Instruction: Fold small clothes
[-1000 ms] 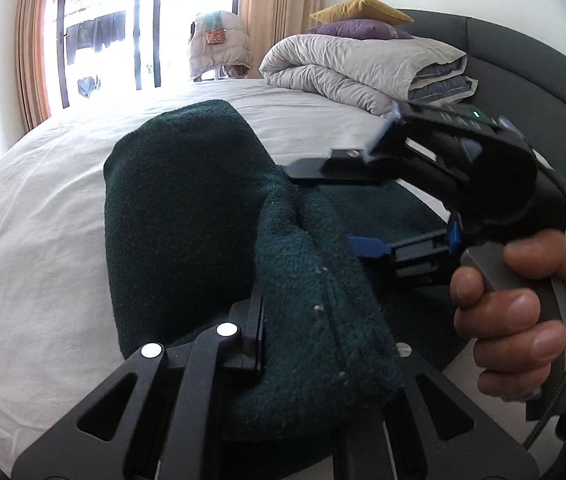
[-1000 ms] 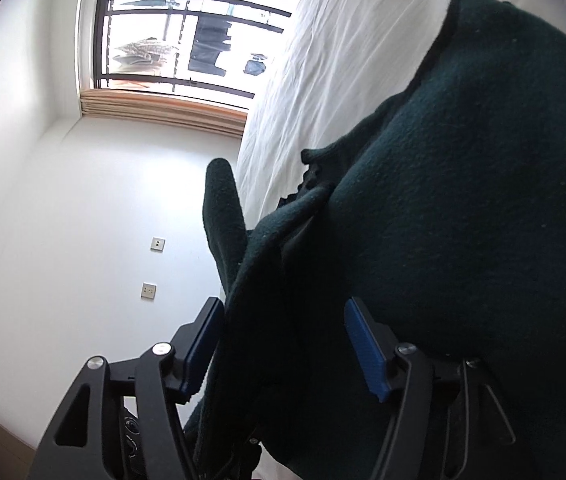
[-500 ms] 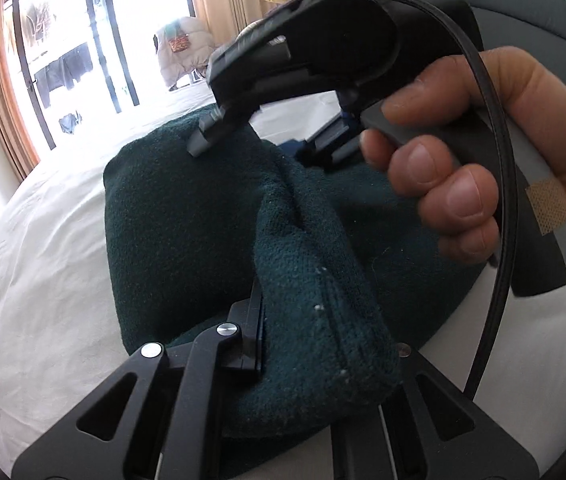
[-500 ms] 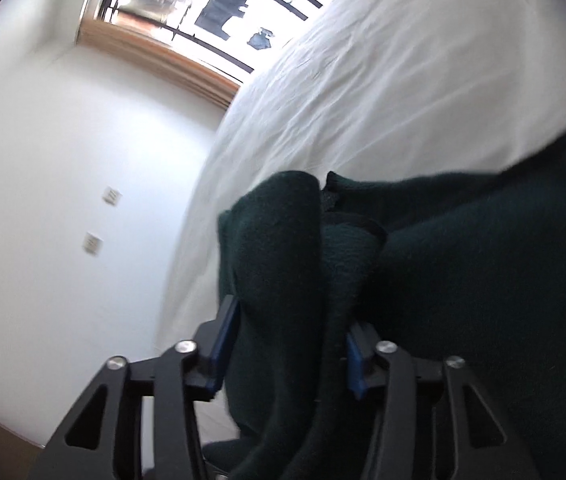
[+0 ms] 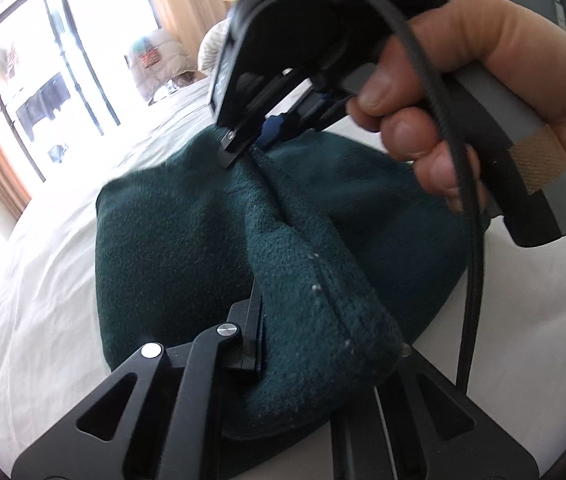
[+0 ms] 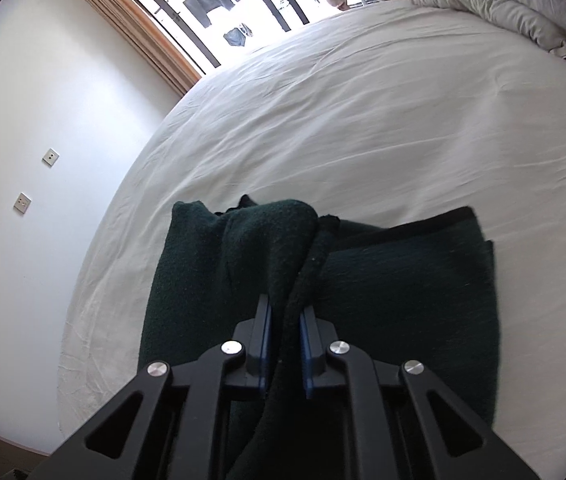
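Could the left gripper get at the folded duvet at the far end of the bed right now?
Probably not. The left gripper is shut on the dark green fleece garment, and the folded duvet lies far across the white bed sheet. It would need to let go first.

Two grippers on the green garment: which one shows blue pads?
The right gripper: blue pads pinch a raised fold of the dark green garment. The left gripper shows only black fingers.

Fuzzy matt fleece garment (image 6: pixel 403 300), smooth cotton bedsheet (image 6: pixel 363 128) — matt black plastic claw (image 6: pixel 286 344)
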